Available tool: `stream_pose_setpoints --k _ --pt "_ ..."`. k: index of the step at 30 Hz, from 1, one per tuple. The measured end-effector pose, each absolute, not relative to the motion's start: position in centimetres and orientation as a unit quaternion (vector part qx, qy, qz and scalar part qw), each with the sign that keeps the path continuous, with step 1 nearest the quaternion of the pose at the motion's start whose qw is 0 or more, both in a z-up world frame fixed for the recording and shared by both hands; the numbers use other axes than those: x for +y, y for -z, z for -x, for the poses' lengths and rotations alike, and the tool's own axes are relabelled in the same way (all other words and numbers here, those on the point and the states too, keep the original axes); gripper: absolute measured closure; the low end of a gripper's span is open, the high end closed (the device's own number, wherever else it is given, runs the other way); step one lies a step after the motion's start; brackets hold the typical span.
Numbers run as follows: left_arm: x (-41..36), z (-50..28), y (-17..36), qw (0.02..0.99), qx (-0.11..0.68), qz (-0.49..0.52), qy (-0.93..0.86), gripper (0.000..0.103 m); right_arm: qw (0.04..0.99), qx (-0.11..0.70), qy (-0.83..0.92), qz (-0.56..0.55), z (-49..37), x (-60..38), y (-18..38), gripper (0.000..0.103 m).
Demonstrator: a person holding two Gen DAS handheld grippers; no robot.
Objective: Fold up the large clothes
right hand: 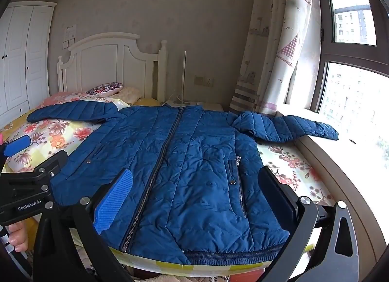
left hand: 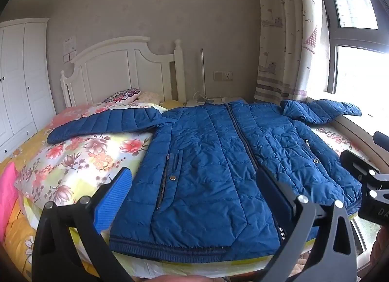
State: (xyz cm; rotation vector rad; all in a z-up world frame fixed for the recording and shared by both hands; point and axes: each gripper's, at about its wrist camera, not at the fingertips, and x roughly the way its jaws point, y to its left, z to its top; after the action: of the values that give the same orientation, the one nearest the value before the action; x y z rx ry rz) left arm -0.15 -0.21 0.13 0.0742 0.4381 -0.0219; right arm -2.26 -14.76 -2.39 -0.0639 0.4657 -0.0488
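While a blue quilted jacket [right hand: 184, 167] is lying zipped and face-up on a floral bedspread [right hand: 291, 167], sleeves reaching toward nine and three o'clock, left gripper [left hand: 194, 199] and right gripper [right hand: 197, 197] are hovering at six o'clock, jaws spread wide, gripping nothing

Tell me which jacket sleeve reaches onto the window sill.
The sleeve on the window side, at the picture's right in both views. Its cuff rests on the pale sill, while the other sleeve stretches across the floral bedding toward the wardrobe.

Blue jacket [right hand: 194, 160] flat between spread jaws
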Motion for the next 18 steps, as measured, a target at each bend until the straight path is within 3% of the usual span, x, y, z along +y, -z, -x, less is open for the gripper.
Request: stream_pose_setpoints --k 18 --pt "-0.06 -0.45 0.52 0.975 0.220 -0.035 0.011 0.002 0.972 0.234 0.021 0.023 2.09 -15.32 2.19 0.004"
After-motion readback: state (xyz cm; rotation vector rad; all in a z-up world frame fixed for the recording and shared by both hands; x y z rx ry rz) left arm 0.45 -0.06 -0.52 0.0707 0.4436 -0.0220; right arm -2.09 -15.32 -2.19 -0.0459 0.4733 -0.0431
